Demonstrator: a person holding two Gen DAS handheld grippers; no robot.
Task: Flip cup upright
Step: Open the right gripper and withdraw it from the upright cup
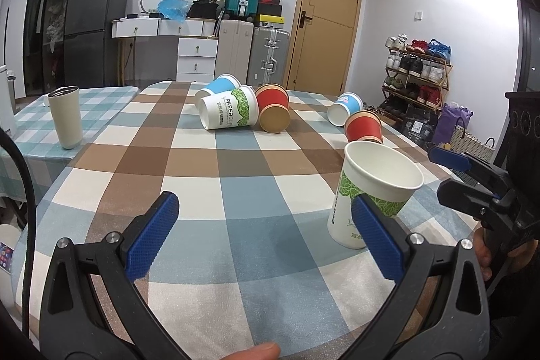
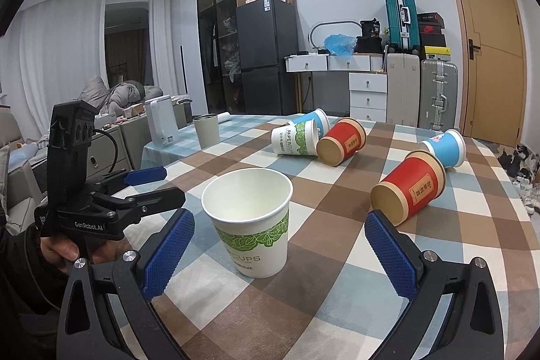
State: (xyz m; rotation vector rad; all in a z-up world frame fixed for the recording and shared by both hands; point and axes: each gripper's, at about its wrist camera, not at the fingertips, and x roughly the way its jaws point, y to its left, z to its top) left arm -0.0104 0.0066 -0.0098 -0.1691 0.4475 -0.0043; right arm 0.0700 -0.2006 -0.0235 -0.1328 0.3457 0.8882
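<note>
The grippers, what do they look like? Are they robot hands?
Not robot hands: a person holds them. Each gripper is black plastic with two blue, bumpy-textured pads and silver screws. The left gripper reads "GenRobot.AI" in white, carries a black box on top, and has a black cable. The right gripper looks the same. The left hand has a dark sleeve.

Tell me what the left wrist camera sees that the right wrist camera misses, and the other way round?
Only the left wrist view shows the wooden shoe rack full of shoes and the purple bag beside it. Only the right wrist view shows the white curtains and the white plastic appliance. Both show the upright white paper cup with a green leaf band, five cups lying on the checked tablecloth, and both grippers open.
</note>
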